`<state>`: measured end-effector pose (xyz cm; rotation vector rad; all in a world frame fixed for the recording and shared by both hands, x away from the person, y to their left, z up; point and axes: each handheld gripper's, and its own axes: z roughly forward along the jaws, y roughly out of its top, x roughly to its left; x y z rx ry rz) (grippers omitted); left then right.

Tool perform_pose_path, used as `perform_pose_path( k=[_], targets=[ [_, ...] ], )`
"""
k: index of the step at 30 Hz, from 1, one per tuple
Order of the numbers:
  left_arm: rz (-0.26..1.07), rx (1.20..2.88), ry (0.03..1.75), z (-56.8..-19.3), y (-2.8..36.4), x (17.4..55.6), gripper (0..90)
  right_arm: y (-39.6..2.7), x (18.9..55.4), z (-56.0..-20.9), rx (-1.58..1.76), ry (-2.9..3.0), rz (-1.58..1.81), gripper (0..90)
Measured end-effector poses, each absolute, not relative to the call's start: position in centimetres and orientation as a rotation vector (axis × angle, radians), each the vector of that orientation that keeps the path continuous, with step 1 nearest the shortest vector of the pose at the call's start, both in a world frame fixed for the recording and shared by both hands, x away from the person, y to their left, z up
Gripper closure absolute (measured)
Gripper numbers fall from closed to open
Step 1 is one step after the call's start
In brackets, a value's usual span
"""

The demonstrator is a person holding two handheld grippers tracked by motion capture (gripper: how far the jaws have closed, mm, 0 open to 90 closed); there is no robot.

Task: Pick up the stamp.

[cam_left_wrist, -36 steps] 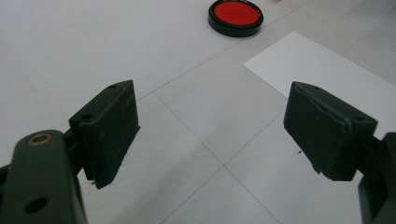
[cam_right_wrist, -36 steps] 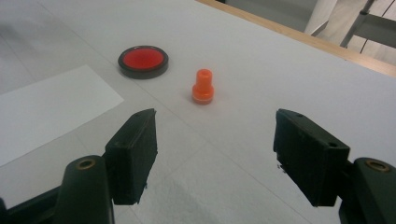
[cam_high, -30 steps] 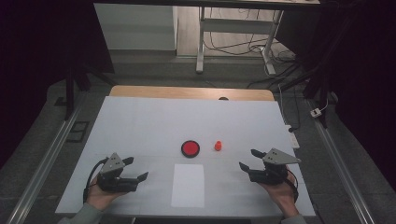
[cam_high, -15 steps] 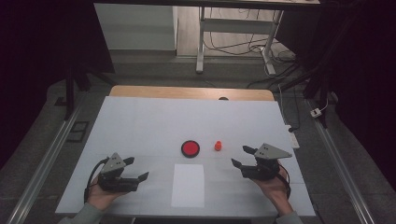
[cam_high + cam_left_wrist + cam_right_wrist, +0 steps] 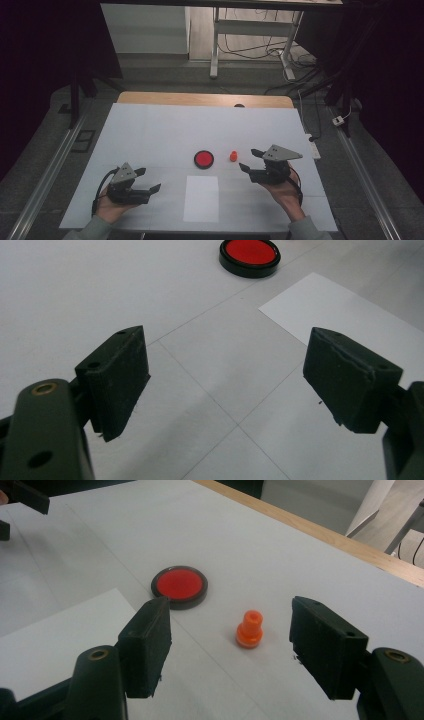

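Both tongs gape wide and hold nothing. The right tongs point(image 5: 251, 160) point at the orange peg point(image 5: 249, 628), upright on the counter point(image 5: 160, 130) beside the red disc point(image 5: 204, 159). The left tongs point(image 5: 148, 179) sit near the paper point(image 5: 201, 198).

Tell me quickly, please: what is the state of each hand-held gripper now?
Left hand-held gripper: open, holding nothing.
Right hand-held gripper: open, holding nothing; the small orange piece stands ahead of its jaws.
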<state>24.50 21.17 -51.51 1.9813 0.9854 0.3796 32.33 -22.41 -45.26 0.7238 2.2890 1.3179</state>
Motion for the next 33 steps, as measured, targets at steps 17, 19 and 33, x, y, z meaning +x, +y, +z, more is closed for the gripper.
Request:
perform_pose_path(
  k=[17, 19, 33],
  targets=[
    [0.377, 1.987, 0.99, -51.6, 21.3, 24.5, 18.9, -18.3, 34.9, -45.6, 0.725, 2.339, 1.337, 33.2],
    [0.378, 1.987, 0.994, -51.7, 21.3, 24.5, 18.9, -18.0, 35.2, -45.9, 0.723, 2.347, 1.336, 33.2],
    [0.375, 1.993, 0.99, -51.8, 21.3, 24.3, 19.0, -16.3, 36.9, -46.8, 0.721, 2.392, 1.314, 34.1]
  ],
)
